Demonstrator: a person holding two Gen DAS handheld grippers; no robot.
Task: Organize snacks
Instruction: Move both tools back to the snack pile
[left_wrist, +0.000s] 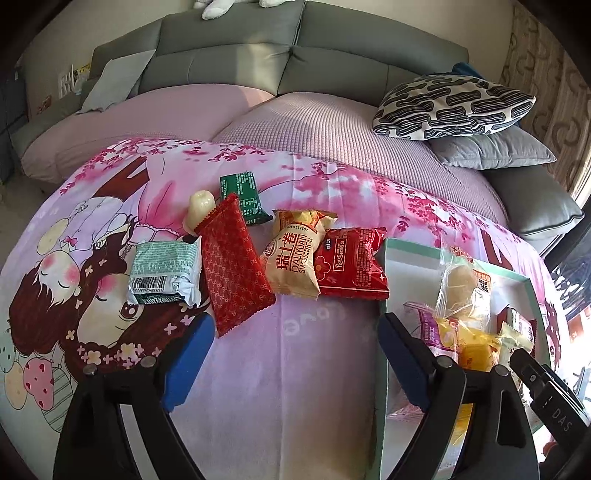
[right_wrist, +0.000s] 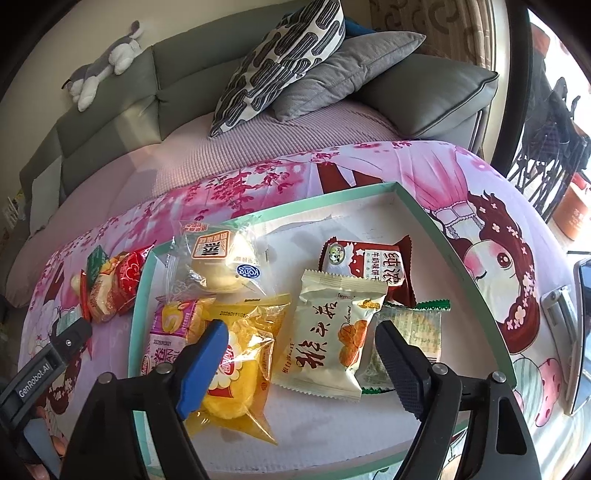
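Green biscuit packet (left_wrist: 243, 198) shows clearly only past left tongs (left_wrist: 295, 363); both tongs (right_wrist: 301, 360) apart.

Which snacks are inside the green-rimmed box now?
Inside the green-rimmed box lie six packets, among them a yellow cake packet, a cream packet and a dark red packet. Anything beneath them is covered.

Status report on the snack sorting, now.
Left gripper open, empty, over cloth. Right gripper open, empty, over tray. Six snacks in tray, six packets still outside, nearest the red packet. Nothing in the way.
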